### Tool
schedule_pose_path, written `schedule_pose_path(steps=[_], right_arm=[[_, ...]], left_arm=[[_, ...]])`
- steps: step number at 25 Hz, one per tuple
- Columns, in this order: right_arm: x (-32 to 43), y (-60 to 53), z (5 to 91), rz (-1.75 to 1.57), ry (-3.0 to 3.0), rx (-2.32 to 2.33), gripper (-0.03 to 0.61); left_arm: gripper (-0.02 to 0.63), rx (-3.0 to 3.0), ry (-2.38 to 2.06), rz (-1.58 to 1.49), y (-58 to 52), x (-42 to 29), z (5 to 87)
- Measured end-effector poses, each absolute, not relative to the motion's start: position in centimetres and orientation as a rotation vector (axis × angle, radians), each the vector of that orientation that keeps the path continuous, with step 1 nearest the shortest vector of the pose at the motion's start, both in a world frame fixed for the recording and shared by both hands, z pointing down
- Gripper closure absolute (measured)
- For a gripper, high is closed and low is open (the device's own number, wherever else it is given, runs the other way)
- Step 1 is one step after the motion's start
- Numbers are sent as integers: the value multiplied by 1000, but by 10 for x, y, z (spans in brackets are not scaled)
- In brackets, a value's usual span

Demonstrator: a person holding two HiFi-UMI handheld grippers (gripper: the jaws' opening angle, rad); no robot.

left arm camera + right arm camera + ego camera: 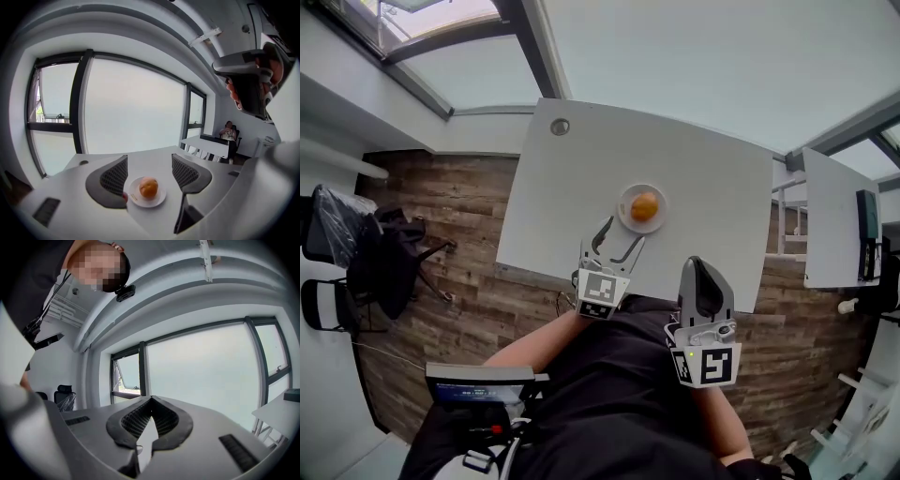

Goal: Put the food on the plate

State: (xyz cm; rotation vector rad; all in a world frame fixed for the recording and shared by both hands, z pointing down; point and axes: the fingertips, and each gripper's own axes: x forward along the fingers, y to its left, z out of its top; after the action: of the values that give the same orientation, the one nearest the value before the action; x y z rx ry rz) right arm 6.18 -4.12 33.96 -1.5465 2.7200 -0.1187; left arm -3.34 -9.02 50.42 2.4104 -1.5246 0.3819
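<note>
In the head view the left tongs [623, 234] stand open, with the round orange food [644, 205] on its white plate [625, 217] just past their tips on the worktop [712, 178]. The left gripper view shows a mark on the plate's rim, too small to read, and the food looks too round to give a long axis. In the right gripper view the right tongs [151, 399] are closed on nothing.
</note>
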Motion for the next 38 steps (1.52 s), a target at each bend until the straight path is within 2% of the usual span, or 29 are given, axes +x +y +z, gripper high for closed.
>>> schedule_pose_path(steps=[5,12,20,25,34,38], right_arm=[[55,-46,338,-113,2709,-1545,581],[44,-49,339,-109,2716,-1518,581],[27,-57,338,-104,2735,-1488,580],[21,-61,339,-99,2741,-1473,581],[14,-65,337,-93,2756,-1453,581],[13,-68,336,-89,2758,-1450,581]], left_arm=[[316,2417,-1537,336,-78,-37,485],[364,2466,-1536,252,-76,-40,460],[368,2466,-1657,129,-80,-61,436],[435,2451,-1749,39,-81,-81,417],[440,2434,-1800,-51,-74,-94,385],[529,2463,-1811,-42,-73,-90,377]])
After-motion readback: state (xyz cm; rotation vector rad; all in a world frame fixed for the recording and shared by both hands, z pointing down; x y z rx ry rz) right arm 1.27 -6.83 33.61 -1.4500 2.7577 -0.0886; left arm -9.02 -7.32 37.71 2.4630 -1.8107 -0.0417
